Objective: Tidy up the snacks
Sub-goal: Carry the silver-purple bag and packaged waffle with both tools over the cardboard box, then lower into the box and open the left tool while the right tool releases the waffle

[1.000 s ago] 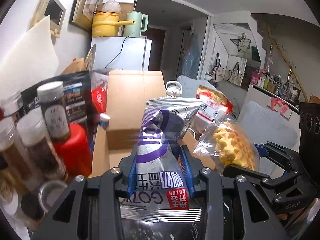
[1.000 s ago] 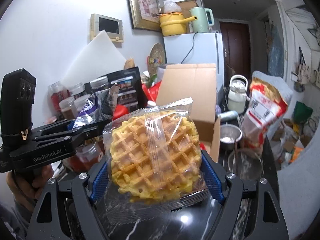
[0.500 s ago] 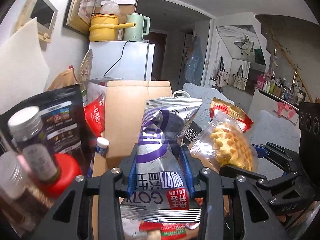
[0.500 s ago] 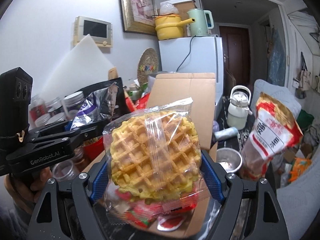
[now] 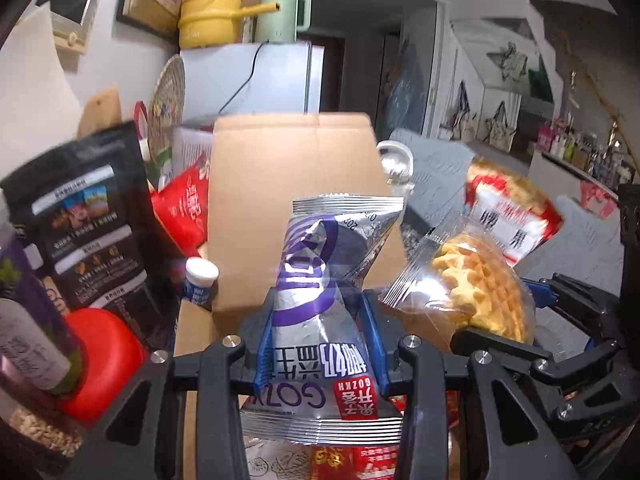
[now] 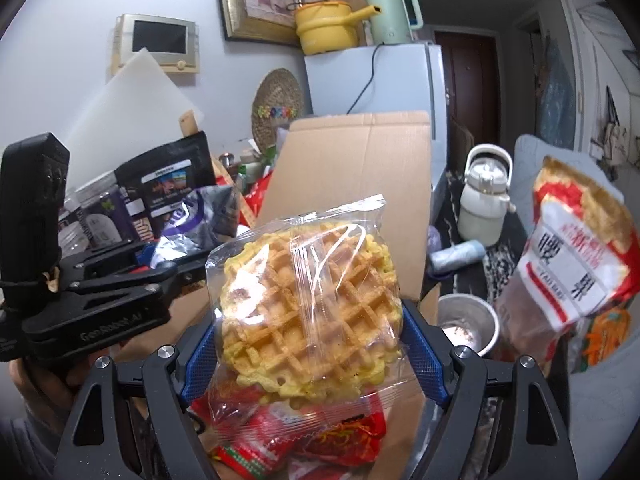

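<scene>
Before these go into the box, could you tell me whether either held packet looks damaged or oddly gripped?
Nothing looks torn or spilled. The silver-purple packet sits upside down in the left claw, its print inverted. The wrapped waffle in the right claw looks intact.

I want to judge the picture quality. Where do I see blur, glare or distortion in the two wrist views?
Left wrist view: the black pouch and the jars at the left edge are smeared by motion; the silver snack bag in the left gripper stays sharp. Right wrist view: glare streaks the waffle pack's clear wrapper in the right gripper. Both views bend straight lines near the rim.
</scene>
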